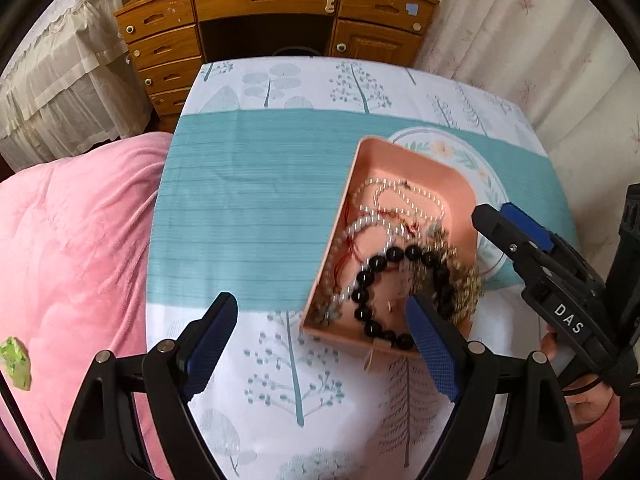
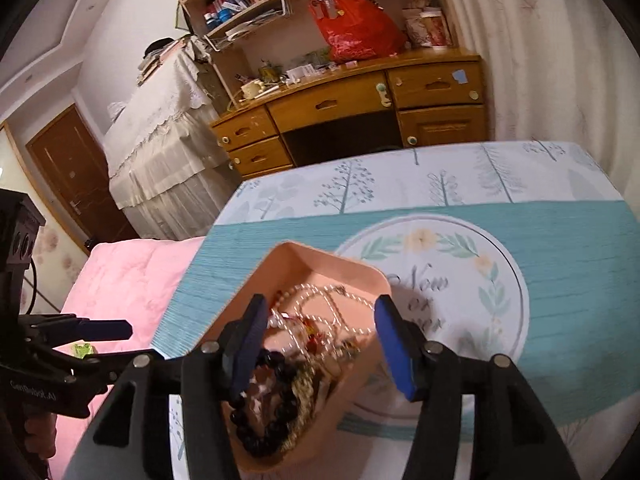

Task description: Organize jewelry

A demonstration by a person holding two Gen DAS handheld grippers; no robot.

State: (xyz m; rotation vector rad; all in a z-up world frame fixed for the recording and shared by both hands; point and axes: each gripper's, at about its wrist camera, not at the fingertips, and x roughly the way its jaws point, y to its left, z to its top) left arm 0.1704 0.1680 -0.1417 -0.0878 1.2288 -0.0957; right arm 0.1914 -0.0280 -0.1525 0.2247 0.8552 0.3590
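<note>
The pink tray [image 1: 372, 168] of jewelry lies on the bed [image 1: 248, 208] atop a printed cotton sheet, with both hand-held grippers spread open and empty: the left hand-held gripper [image 1: 324, 336] at its near edge, the right hand-held gripper [image 2: 320, 344] just above it. To sort well, I'd pick one strand at a time, starting with the black bead bracelet [image 1: 384, 280] on top, since its big glossy round beads give a firmer pinch than the fine white bead necklace [image 1: 404, 200], which is tangled with red cord and a gold-coloured chain.
</note>
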